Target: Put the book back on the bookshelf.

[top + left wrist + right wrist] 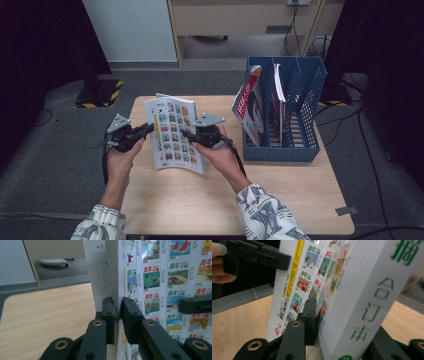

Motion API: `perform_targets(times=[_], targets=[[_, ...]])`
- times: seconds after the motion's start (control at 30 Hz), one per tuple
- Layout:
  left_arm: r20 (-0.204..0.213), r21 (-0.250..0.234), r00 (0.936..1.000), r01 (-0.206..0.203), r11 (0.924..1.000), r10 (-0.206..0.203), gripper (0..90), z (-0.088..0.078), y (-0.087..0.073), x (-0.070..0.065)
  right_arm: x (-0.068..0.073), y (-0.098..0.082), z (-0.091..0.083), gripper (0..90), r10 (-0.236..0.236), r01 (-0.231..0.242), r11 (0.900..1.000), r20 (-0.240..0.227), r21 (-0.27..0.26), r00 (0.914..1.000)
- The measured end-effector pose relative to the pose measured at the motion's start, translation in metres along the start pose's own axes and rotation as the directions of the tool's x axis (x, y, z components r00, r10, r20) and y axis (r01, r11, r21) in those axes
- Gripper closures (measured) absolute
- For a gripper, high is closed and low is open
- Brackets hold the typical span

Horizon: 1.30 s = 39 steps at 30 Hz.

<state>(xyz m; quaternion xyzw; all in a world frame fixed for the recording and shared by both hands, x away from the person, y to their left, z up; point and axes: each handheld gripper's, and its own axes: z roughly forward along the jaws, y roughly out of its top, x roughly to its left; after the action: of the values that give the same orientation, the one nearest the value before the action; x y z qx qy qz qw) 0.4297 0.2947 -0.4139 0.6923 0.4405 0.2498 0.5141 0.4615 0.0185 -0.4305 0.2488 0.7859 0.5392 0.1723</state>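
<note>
A thick white book [172, 132], its cover printed with rows of small coloured pictures, is held tilted above the wooden table [225, 200]. My left gripper [149, 128] is shut on its left edge; in the left gripper view both pads [118, 306] pinch the book [162, 277] along that thin edge. My right gripper [186, 134] is shut on the opposite side. In the right gripper view its jaws [342, 315] straddle the book [362, 290] at the white spine with green characters; one jaw lies on the cover, the other is hidden behind the spine.
A blue file rack [305, 100] stands at the table's right rear, with magazines [248, 102] leaning in its left slots. Grey carpet surrounds the table, and a wooden cabinet stands behind it.
</note>
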Motion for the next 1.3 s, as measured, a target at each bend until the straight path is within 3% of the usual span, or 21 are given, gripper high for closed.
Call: perform_targets(times=[0.13, 0.23, 0.5, 0.57, 0.87, 1.13, 1.3], targets=[[0.003, -0.019, 0.9998, -0.02, 0.9996, 0.02, 80.7, -0.002, -0.003, -0.005, -0.004, -0.003, 0.001, 68.7, -0.013, 0.013, 1.0, 0.017, 0.001, 0.9998], [0.008, -0.04, 0.9998, -0.018, 0.999, 0.019, 80.7, -0.008, -0.007, -0.009, -0.004, -0.007, -0.004, 69.2, -0.006, 0.006, 1.0, 0.001, -0.012, 1.0], [0.014, -0.078, 0.9994, -0.03, 0.9965, 0.031, 80.1, -0.033, -0.022, -0.022, 0.009, -0.013, -0.02, 71.2, -0.023, 0.022, 0.999, -0.032, -0.025, 0.9992], [0.016, -0.069, 0.9988, -0.045, 0.9966, 0.046, 79.7, -0.037, -0.023, -0.022, 0.013, -0.015, -0.024, 72.1, -0.028, 0.027, 0.999, -0.035, -0.028, 0.999], [0.016, -0.058, 0.9998, -0.009, 0.9983, 0.01, 76.3, -0.039, -0.035, -0.016, 0.022, -0.02, -0.032, 73.3, -0.036, 0.035, 0.999, -0.056, -0.025, 0.9978], [0.003, -0.064, 0.9997, 0.022, 0.9977, -0.022, 57.6, -0.034, -0.044, -0.008, 0.026, -0.023, -0.035, 73.4, -0.042, 0.04, 0.998, -0.066, -0.038, 0.9969], [-0.025, -0.068, 0.9996, 0.009, 0.9976, -0.01, 43.5, -0.03, -0.05, -0.006, 0.029, -0.024, -0.036, 73.3, -0.053, 0.05, 0.998, -0.074, -0.04, 0.9959]])
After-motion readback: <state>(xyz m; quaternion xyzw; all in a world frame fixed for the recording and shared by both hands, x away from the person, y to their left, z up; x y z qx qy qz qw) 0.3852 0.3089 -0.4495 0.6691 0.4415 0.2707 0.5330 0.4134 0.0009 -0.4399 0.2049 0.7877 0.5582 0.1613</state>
